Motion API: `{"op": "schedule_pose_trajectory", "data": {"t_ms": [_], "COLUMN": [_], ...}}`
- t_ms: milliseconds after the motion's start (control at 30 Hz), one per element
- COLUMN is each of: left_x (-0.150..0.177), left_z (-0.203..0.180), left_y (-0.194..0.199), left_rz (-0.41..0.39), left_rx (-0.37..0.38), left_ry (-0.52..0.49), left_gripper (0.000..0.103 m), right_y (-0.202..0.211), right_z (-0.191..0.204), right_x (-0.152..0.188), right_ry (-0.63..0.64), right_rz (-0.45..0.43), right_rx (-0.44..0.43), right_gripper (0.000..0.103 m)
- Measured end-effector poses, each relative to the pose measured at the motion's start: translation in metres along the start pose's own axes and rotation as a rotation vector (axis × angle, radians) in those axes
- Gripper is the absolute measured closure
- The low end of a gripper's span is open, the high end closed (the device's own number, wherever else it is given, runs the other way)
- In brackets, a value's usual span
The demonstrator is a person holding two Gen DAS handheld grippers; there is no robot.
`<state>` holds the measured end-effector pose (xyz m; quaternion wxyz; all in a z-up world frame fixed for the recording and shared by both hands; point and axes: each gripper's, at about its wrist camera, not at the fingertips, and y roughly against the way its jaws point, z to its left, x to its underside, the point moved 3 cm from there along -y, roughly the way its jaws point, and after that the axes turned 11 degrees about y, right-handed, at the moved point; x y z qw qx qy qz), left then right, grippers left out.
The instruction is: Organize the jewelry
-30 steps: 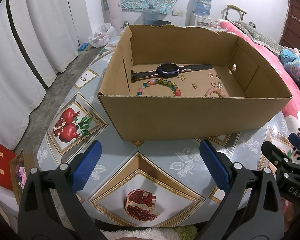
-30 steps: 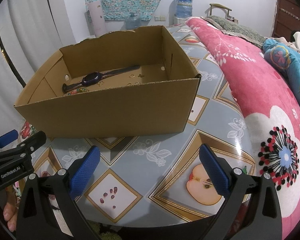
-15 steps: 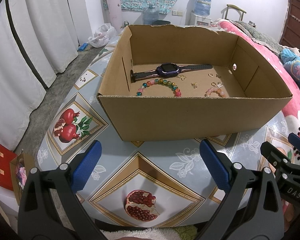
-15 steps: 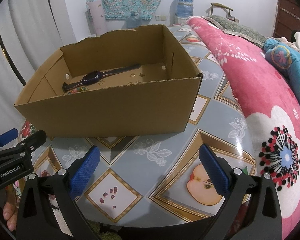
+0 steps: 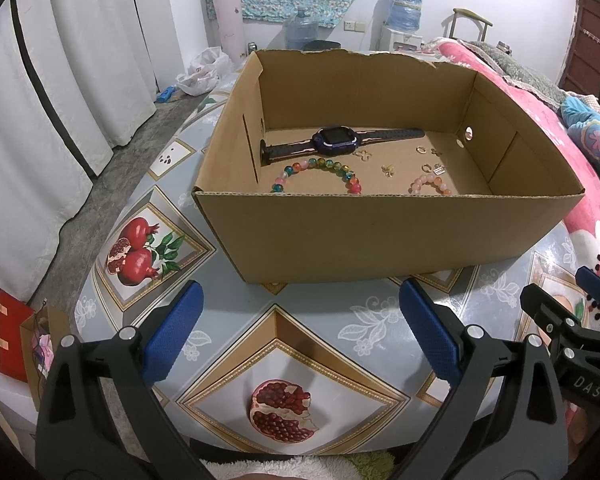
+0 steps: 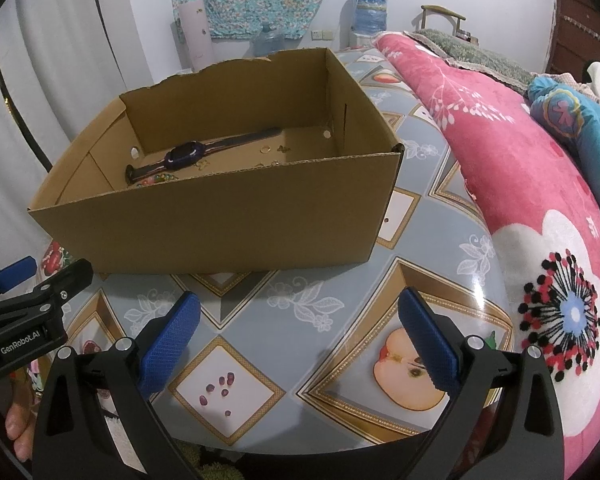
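Open cardboard box (image 5: 380, 236) on the bench (image 5: 300, 320), covered with a fruit-pattern cloth. Inside, on the box floor: dark smartwatch (image 5: 336, 145) lying flat toward the far wall, strap stretched from 9 to 3 o'clock. Just in front of it, at 6 o'clock, a multicolour bead bracelet (image 5: 318, 172), partly hidden behind the near wall. At 4 o'clock from the watch, a pink bead bracelet (image 5: 430, 184), also cut by the near wall. Between them and toward the right wall, several small gold pieces (image 5: 388, 171), too small to tell apart. Left claw (image 5: 300, 340) low in front of the box, at 6 o'clock from it, blue pads wide apart, holding nothing. Right claw (image 6: 300, 338) also spread wide and empty, over the bench near the right front corner of the box. Pink flowered blanket (image 6: 540, 200) on the bed at 3 o'clock. White curtains (image 5: 60, 100) at 9 o'clock.
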<state>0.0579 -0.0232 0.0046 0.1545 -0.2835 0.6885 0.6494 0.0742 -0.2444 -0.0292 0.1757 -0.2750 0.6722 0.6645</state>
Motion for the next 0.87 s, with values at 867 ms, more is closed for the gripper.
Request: {"op": "schedule_pose_trajectory", "data": {"t_ms": [867], "left_x": [0.0009], "left_z": [0.0014], "left_y": [-0.0002], "left_rz": [0.003], "left_rx": [-0.002], "left_ry": [-0.002], "left_gripper": [0.008], "right_y": [-0.0028], "right_z": [-0.0023], "right_x": [0.0036], "right_ry": [0.003], "right_rz": [0.006], "right_rx": [-0.011], "right_gripper": [0.007]}}
